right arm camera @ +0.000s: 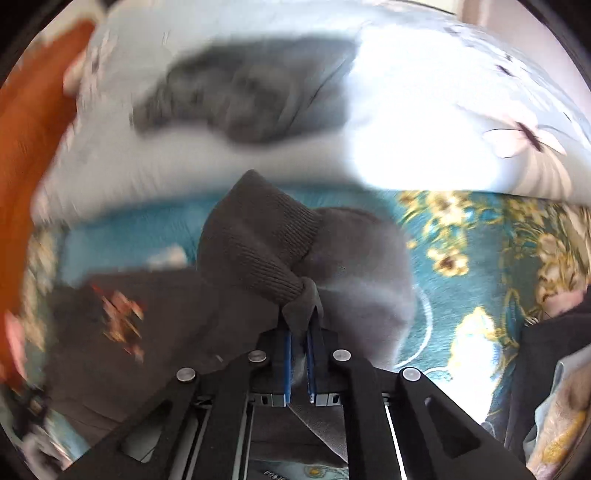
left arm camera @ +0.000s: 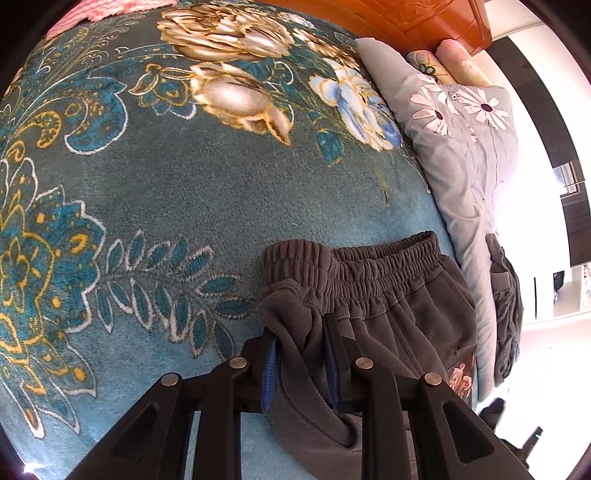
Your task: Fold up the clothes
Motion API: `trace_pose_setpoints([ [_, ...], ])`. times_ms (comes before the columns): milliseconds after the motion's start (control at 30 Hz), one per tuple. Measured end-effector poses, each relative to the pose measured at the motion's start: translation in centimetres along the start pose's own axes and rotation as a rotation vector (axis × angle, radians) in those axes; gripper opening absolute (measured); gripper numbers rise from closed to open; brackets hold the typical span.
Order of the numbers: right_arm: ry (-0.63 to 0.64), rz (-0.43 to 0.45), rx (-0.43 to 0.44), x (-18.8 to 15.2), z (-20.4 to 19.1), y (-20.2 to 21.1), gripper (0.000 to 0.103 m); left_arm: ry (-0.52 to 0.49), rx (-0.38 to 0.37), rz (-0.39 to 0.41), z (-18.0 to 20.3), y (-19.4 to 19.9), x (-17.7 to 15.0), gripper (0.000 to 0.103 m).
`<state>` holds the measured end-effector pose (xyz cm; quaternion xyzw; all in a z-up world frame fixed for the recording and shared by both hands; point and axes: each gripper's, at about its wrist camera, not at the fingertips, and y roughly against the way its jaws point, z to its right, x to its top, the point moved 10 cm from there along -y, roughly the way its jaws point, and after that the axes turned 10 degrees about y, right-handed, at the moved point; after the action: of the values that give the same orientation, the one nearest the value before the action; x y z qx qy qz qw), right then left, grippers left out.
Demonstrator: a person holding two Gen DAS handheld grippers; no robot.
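Note:
Dark grey sweatpants [left arm camera: 388,295] lie on a teal floral blanket [left arm camera: 184,184]; the elastic waistband faces away from me. My left gripper [left arm camera: 301,332] is shut on a bunch of the pants' fabric just below the waistband. In the right wrist view, my right gripper [right arm camera: 300,325] is shut on the ribbed cuff of a pant leg [right arm camera: 258,247] and holds it above the blanket [right arm camera: 480,266]. That view is blurred by motion. The pants' body with a pink print [right arm camera: 122,317] lies at lower left.
A grey floral quilt [left arm camera: 461,147] is piled along the blanket's right edge, with another dark garment [left arm camera: 506,306] on it; this garment [right arm camera: 251,96] also shows in the right wrist view. An orange wooden headboard [left arm camera: 424,18] stands behind. Pink cloth [left arm camera: 103,11] lies top left.

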<state>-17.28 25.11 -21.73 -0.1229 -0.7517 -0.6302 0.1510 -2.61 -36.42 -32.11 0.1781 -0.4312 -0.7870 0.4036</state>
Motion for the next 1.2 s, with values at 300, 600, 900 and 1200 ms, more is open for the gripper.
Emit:
trace_pose_setpoints([
  [300,-0.223,-0.023,-0.118,-4.8,11.4,2.9,0.006,0.089,-0.051,-0.008,-0.4,-0.2,0.1,0.025],
  [600,-0.045,0.018,-0.178,-8.2,8.1,6.0,0.060,0.090,-0.045,-0.015,-0.2,0.2,0.1,0.026],
  [900,0.187,-0.137,0.139,-14.8,-1.5,4.3,0.061,0.149,-0.071,-0.031,-0.5,-0.3,0.0,0.026],
  [1200,0.115,-0.104,0.169,-11.9,-3.1,1.2,0.061,0.152,-0.097,-0.062,-0.2,-0.5,0.3,0.034],
])
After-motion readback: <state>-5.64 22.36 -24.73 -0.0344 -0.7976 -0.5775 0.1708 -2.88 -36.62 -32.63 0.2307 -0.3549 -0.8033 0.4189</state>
